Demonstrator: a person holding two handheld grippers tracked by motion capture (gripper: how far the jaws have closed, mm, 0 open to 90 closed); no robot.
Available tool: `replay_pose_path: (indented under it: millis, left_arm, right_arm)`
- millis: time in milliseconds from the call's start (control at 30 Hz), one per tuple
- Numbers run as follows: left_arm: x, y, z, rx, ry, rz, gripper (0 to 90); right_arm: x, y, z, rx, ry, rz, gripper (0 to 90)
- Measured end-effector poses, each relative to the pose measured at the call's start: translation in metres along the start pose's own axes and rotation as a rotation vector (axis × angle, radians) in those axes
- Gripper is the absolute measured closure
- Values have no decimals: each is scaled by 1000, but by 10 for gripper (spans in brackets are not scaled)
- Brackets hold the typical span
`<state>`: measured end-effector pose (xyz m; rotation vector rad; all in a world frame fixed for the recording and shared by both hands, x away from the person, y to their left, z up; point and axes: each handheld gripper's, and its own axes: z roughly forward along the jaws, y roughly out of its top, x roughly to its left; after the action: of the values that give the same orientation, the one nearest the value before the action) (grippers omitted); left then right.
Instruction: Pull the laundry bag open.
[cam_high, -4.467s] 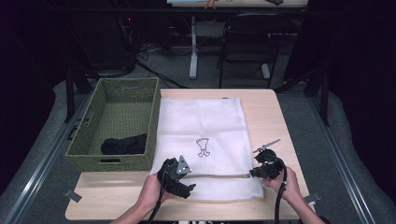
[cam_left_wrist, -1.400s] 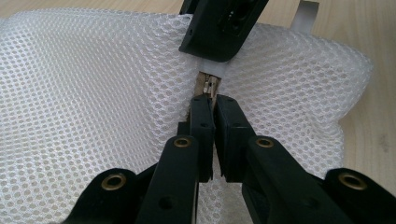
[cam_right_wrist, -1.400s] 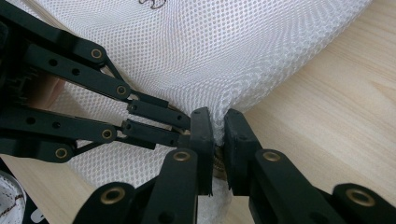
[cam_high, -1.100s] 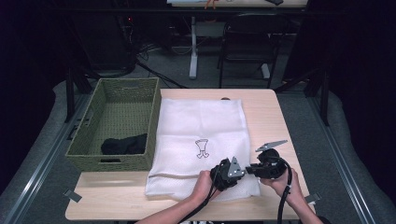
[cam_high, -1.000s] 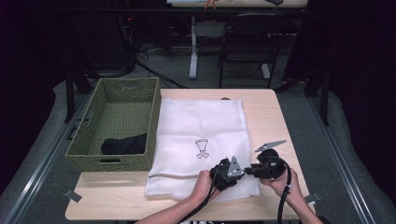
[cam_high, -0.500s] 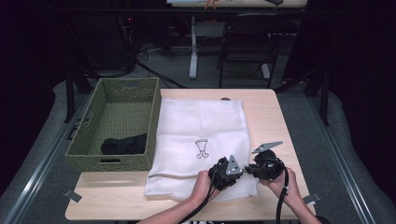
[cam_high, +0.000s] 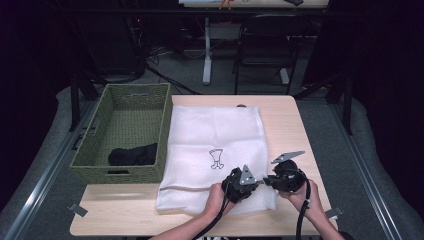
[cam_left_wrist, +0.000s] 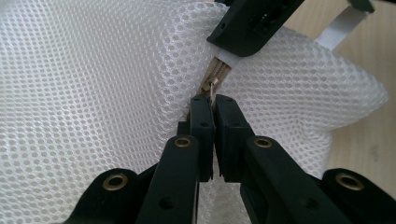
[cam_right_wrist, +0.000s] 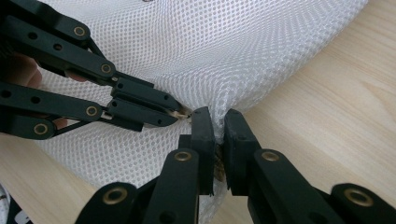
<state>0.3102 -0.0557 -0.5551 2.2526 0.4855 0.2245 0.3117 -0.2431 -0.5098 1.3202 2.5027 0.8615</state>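
The white mesh zippered laundry bag lies flat on the pale wooden table. It is light, limp and stretchy, so grip the zipper seam. Your left gripper is clenched on the zipper pull; your right gripper pinches the mesh at the zipper's end.

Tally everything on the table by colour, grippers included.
White: 1, the mesh bag
Green: 1, the basket
Black: 3, the cloth in the basket, the left gripper, the right gripper
Total: 5
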Motion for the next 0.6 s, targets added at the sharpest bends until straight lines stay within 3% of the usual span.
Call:
replay_pose_path:
  millis: [267, 600]
  left_arm:
    - [1, -2, -2, -3, 6, -16, 869]
    - [2, -4, -6, 8, -5, -17, 868]
  right_arm:
    - [0, 0, 0, 4, -18, -10, 846]
    - [1, 0, 0, 4, -7, -18, 846]
